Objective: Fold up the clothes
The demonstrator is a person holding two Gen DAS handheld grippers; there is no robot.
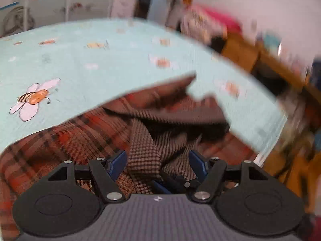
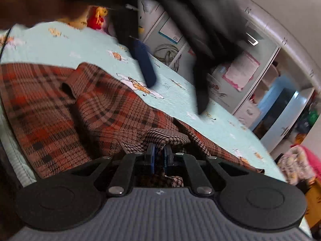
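A brown and orange plaid garment (image 1: 76, 136) with a houndstooth lining (image 1: 144, 156) lies on a light blue bee-print sheet (image 1: 100, 60). My left gripper (image 1: 158, 160) is open just above the garment, its blue fingers (image 1: 118, 162) either side of a raised houndstooth fold. In the right wrist view the garment (image 2: 60, 104) spreads across the sheet (image 2: 90, 46). My right gripper (image 2: 159, 156) is shut on a houndstooth fold (image 2: 166, 138). The left gripper (image 2: 174, 92) hovers blurred above the sheet, fingers apart.
The bed edge curves off to the right (image 1: 270, 132). Beyond it stand wooden furniture (image 1: 250, 56) and piled clothes (image 1: 204, 26). White cabinets (image 2: 240, 76) stand behind the bed. A red plush toy (image 2: 98, 20) sits at the far side.
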